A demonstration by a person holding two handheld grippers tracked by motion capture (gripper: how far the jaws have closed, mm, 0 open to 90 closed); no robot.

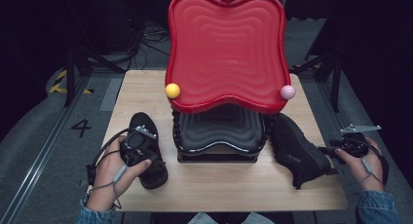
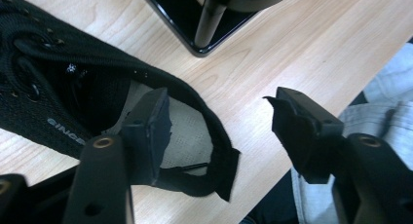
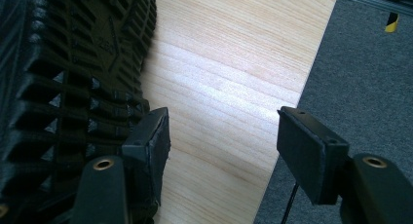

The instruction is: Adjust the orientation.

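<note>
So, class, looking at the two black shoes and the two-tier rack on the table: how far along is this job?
Nothing looks finished: both rack tiers, red and black, hold no shoe. In hand: the left gripper stands open over the left shoe's heel collar, one jaw inside the opening, not yet clamped. The right gripper is open beside the right shoe, which lies on its side. Left, probably: gripping and placing both shoes.

A pale wooden table [image 1: 224,185] is standing on grey carpeted floor [image 1: 39,151], with dark surroundings lying beyond.
</note>
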